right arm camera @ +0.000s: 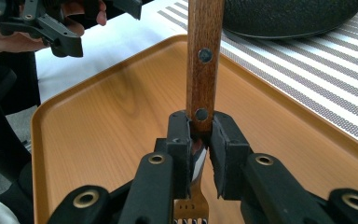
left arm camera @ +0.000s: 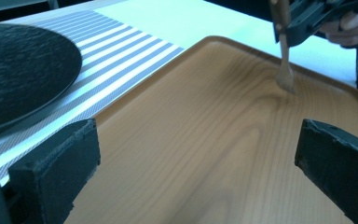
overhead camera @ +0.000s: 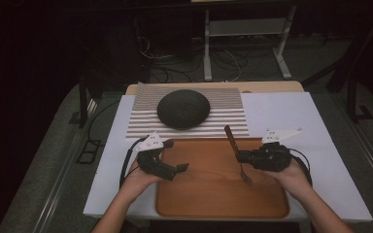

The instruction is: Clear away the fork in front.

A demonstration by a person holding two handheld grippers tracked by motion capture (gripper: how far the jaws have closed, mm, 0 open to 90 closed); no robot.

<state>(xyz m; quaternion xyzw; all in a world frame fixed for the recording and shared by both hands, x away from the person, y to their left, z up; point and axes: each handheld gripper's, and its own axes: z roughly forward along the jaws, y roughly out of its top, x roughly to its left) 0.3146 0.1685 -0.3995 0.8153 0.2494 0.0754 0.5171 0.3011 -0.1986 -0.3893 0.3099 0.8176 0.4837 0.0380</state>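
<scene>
A warm orange-brown wooden tray (overhead camera: 213, 194) with visible grain sits on a white table cover (overhead camera: 291, 114). Behind it lies a placemat (overhead camera: 141, 121) striped in grey and white, topped by a dark charcoal, finely textured dome-shaped object (overhead camera: 183, 108). The fork (right arm camera: 204, 56) has a reddish-brown wooden handle studded with two grey metal rivets, and its tines look brassy. Both the left gripper (overhead camera: 180, 168) and the right gripper (overhead camera: 241, 156) are black, each carrying a pale grey plate; brass-coloured fittings glint on the right gripper's arms.

Tray (overhead camera: 213, 194) at table (overhead camera: 291, 111) front w/ fork (overhead camera: 237, 154) over it, mat (overhead camera: 233, 124) right behind tray, bowl (overhead camera: 183, 108) upside-down on mat.
</scene>
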